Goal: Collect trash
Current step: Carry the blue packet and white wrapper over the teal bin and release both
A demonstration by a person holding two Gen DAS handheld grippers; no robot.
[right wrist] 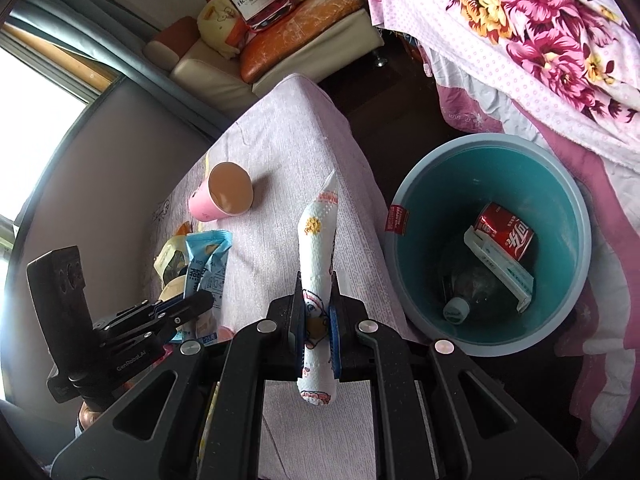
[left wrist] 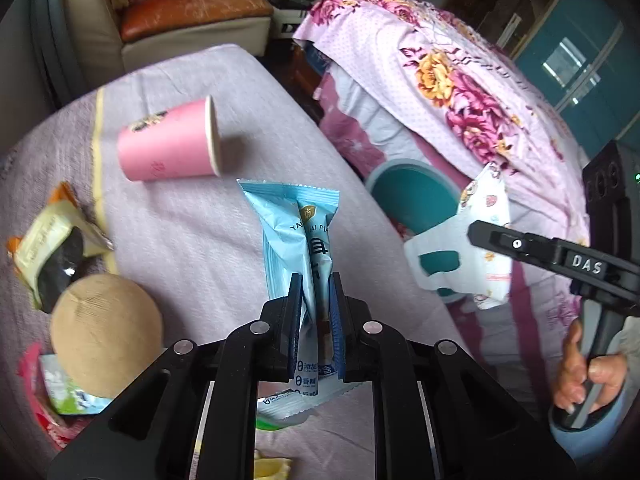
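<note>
While the left gripper (left wrist: 316,300) pinched the blue wrapper (left wrist: 296,232) above the table (left wrist: 192,240), the right gripper (right wrist: 316,308) clamped the white wrapper (right wrist: 318,248) beside the bin (right wrist: 404,280). Best carry it over the rim before releasing.

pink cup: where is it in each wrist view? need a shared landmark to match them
Left wrist: pink cup upper left, on its side on the lilac cloth, mouth facing right.
Right wrist: pink cup left of centre, on its side, mouth toward the camera.
Shared landmark: teal bin, right of the cup in both views, past the cloth's edge.
</note>
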